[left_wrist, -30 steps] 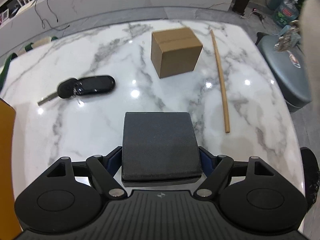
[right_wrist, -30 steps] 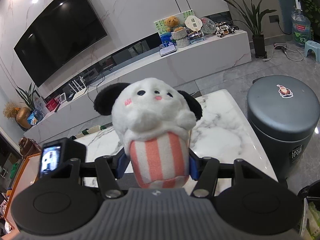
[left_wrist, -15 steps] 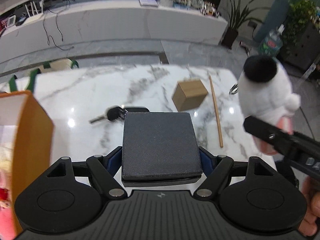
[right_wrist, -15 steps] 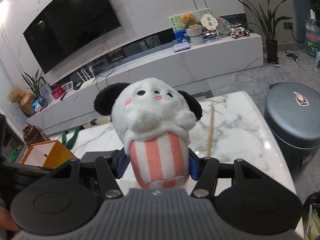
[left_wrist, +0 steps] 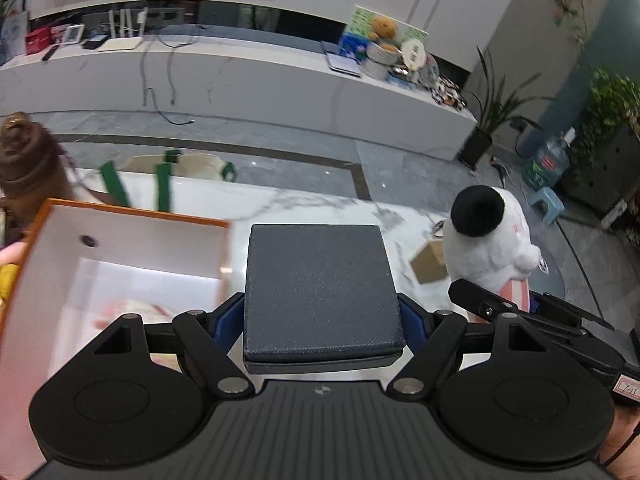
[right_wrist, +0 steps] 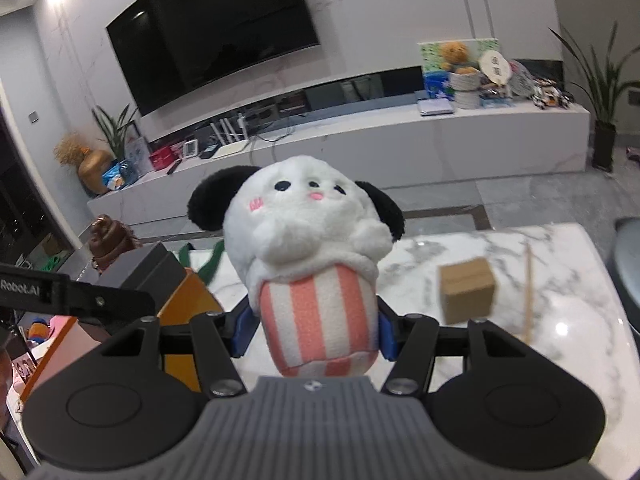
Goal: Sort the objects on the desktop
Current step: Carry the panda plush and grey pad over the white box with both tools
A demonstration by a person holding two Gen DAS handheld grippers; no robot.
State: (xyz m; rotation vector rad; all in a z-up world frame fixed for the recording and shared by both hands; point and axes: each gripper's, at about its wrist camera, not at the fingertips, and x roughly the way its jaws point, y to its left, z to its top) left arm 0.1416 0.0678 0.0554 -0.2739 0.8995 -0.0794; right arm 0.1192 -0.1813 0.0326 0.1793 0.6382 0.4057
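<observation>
Left gripper (left_wrist: pixel 322 312): clenched on a dark grey, square, textured flat box (left_wrist: pixel 320 288), which I hold level above the white marble table (left_wrist: pixel 320 206). The box sits just right of the orange-rimmed open cardboard box with white inside walls (left_wrist: pixel 120 248), whose near corner almost touches it in the left wrist view.

Right gripper (right_wrist: pixel 318 330): clenched on a white plush dog with black ears and a pink-and-white striped lower body (right_wrist: pixel 310 248). My blue pads (right_wrist: pixel 242 328) press the striped part from both sides; the toy stands upright, face toward the camera, lifted clear of the table. In the left wrist view the same toy (left_wrist: pixel 490 236) hangs to the right of the grey box, with the right gripper's black linkage under it.

On the table, right portion: one small brown cardboard cube (right_wrist: pixel 466 290), blurred; one thin wooden stick (right_wrist: pixel 529 292) lying just right of the cube, apart from it.

Left edge: one brown lidded bottle (left_wrist: pixel 24 160), behind the orange box.

Orange box contents: something pinkish on the floor of it, too blurred to identify.

Beyond the table: long white media console (right_wrist: pixel 400 148); wall-mounted black television (right_wrist: pixel 212 28); round grey bin (right_wrist: pixel 628 264) at the table's right edge.
</observation>
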